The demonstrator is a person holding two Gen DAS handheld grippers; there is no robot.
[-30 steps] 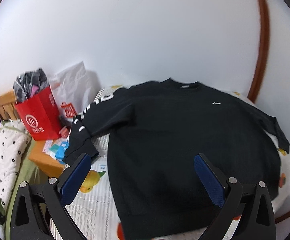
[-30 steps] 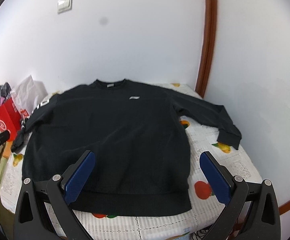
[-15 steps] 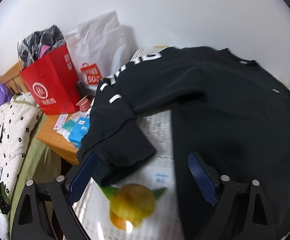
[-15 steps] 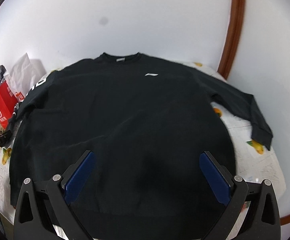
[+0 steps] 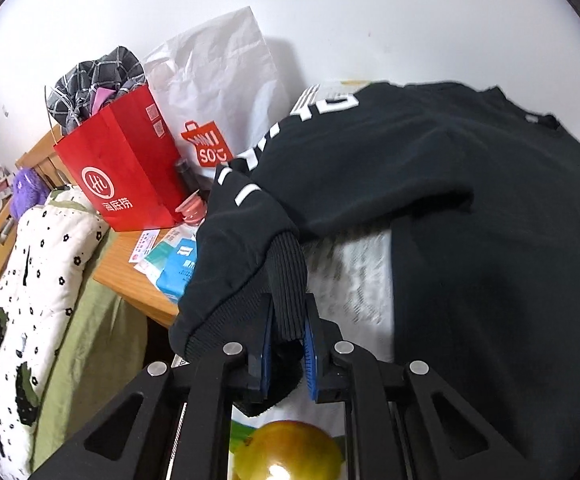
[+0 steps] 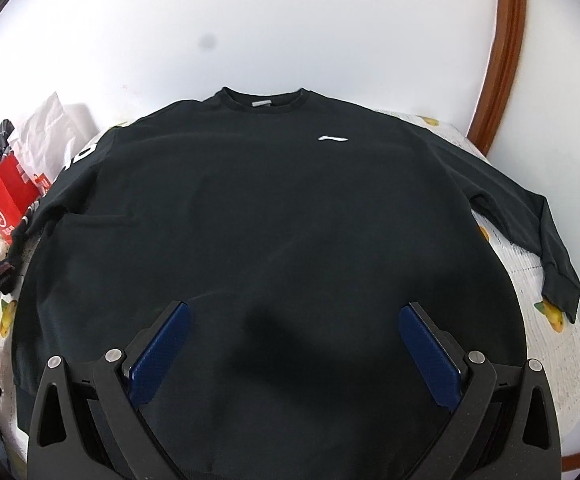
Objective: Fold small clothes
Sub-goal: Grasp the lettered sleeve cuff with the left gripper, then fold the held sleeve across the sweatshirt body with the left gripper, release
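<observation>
A black sweatshirt (image 6: 274, 208) lies spread face up on a fruit-print tablecloth (image 6: 537, 332), collar at the far side. Its right sleeve (image 6: 529, 232) stretches out to the right. The left sleeve, with white lettering, is bunched at the table's left edge. In the left wrist view my left gripper (image 5: 288, 305) is closing its jaws on that sleeve's ribbed cuff (image 5: 288, 272), and the blue pads press on the fabric. My right gripper (image 6: 293, 309) hovers wide open over the lower middle of the sweatshirt's body (image 5: 489, 280), nothing between its fingers.
A red paper bag (image 5: 126, 172) holding checked cloth and a white shopping bag (image 5: 218, 92) stand on a low wooden table (image 5: 130, 268) left of the cloth, among small packets. A spotted quilt (image 5: 30, 280) lies further left. A brown wooden frame (image 6: 501, 52) runs up the wall on the right.
My left gripper swung left and down from the sweatshirt's body to the left sleeve and closed on its cuff. The right gripper moved forward and lower over the body, still open.
</observation>
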